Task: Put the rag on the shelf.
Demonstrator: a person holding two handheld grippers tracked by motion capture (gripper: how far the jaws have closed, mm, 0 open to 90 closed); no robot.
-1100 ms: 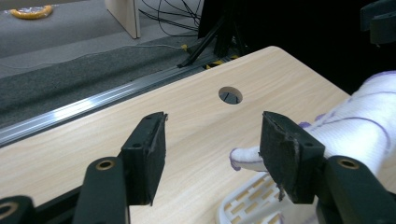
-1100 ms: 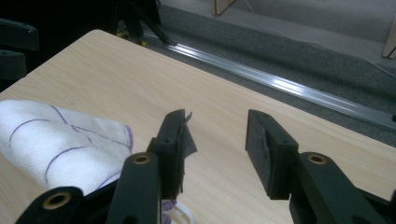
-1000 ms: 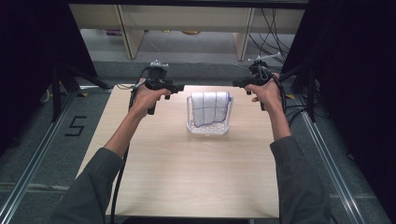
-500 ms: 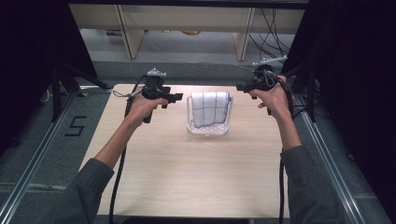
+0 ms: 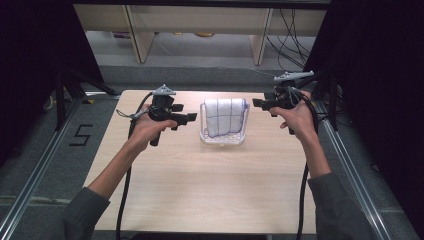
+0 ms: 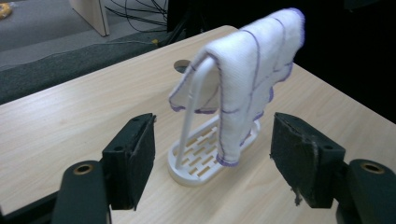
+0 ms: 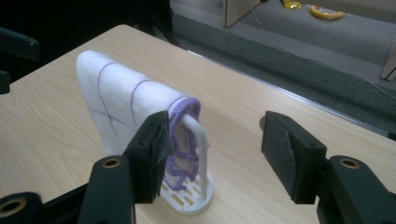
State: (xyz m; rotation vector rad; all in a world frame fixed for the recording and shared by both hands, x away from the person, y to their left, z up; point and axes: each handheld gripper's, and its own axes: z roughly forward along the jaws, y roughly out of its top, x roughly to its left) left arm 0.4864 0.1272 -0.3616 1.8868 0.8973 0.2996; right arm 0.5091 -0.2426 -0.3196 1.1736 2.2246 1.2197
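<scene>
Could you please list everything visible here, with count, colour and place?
cloth: one, white with purple lines, draped over the rack.
rack: one, white, slotted base, far middle of the table.
table: one, light wood.
left gripper: one, black, left of the rack, jaws open and empty, having just been opening.
right gripper: one, black, right of the rack, jaws open and empty, having just been opening.

The cloth (image 6: 247, 79) is white with a thin purple grid and purple edging; its slotted rack (image 6: 196, 158) looks white, and the table (image 5: 200, 190) is pale wood grain.
</scene>
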